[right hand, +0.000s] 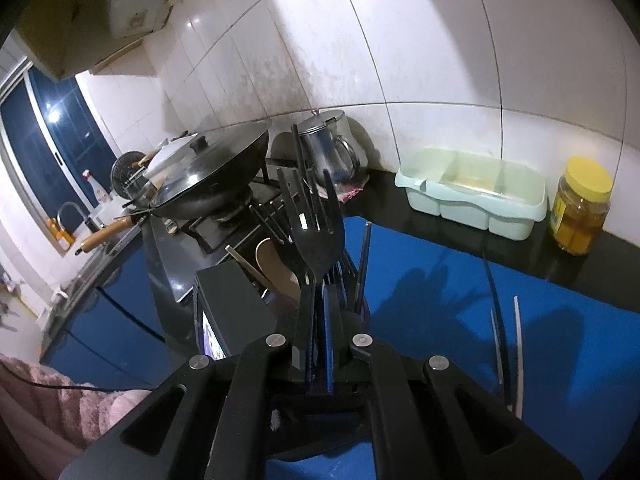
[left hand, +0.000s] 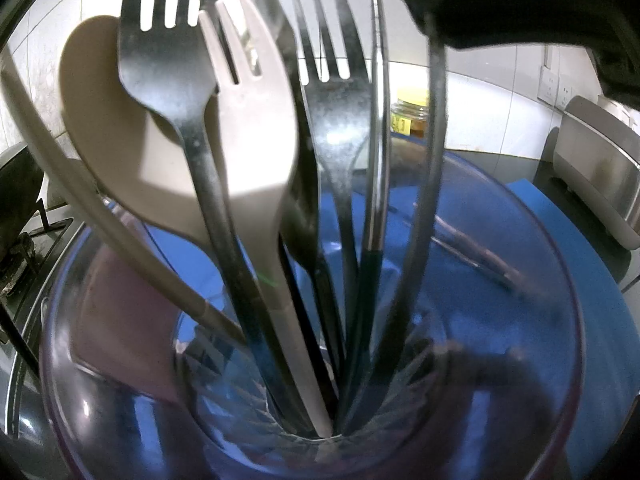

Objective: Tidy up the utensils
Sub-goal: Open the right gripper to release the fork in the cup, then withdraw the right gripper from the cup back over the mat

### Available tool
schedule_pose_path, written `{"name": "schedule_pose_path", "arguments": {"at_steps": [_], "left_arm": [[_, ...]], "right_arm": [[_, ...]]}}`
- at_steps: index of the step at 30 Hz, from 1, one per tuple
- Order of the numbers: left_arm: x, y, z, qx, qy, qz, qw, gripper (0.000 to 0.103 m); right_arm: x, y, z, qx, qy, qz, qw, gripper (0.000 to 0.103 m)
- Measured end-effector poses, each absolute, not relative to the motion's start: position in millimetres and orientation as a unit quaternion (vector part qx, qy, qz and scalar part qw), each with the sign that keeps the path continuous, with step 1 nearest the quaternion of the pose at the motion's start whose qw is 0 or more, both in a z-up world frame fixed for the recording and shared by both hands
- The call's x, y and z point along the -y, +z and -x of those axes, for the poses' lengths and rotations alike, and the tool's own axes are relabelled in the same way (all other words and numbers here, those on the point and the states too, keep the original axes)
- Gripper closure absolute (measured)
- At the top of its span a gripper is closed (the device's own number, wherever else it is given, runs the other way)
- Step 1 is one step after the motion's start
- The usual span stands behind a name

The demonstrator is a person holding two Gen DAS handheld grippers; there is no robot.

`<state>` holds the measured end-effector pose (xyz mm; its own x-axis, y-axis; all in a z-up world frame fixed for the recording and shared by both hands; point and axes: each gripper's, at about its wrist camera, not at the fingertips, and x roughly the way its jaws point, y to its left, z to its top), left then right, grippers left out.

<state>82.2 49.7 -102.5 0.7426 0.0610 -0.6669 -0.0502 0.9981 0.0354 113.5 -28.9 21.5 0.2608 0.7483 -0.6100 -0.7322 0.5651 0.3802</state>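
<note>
In the left wrist view I look down into a clear glass cup [left hand: 520, 320] that holds several utensils upright: a beige spoon [left hand: 116, 128], a beige fork [left hand: 256, 128], steel forks [left hand: 160, 60] and thin dark handles. The left gripper's fingers do not show in that view. In the right wrist view my right gripper [right hand: 319, 300] is shut on the handle of a dark fork [right hand: 316, 236], tines up, right above the cup of utensils [right hand: 280, 272]. A black block [right hand: 232, 308], seemingly the left gripper's body, is beside the cup.
A blue mat [right hand: 480, 312] covers the black counter. A pale green divided tray [right hand: 472, 192] and a yellow-lidded jar [right hand: 582, 208] stand at the back wall. A wok [right hand: 212, 176] on the stove and a steel kettle [right hand: 332, 152] are at left. Loose thin utensils [right hand: 508, 340] lie on the mat at right.
</note>
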Motion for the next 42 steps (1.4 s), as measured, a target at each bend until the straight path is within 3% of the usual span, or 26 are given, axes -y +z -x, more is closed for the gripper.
{"name": "schedule_pose_path", "arguments": {"at_steps": [11,15,42], "left_arm": [[-49.4,-102.7,-82.2,-0.358,0.030,-0.008,0.933,0.024],[-49.4,-102.7,-82.1,-0.358,0.030,-0.008,0.933,0.024],[-49.2,-102.9,-82.5,-0.358,0.030,-0.008,0.933,0.023]], "right_arm": [[31.4,23.2,-116.4,-0.399,0.467,-0.022,0.789,0.096],[34.6,24.3,-117.2,-0.399,0.472,-0.036,0.785,0.084],[75.0,36.0,-118.8,-0.353,0.444,-0.084,0.820,0.062]]}}
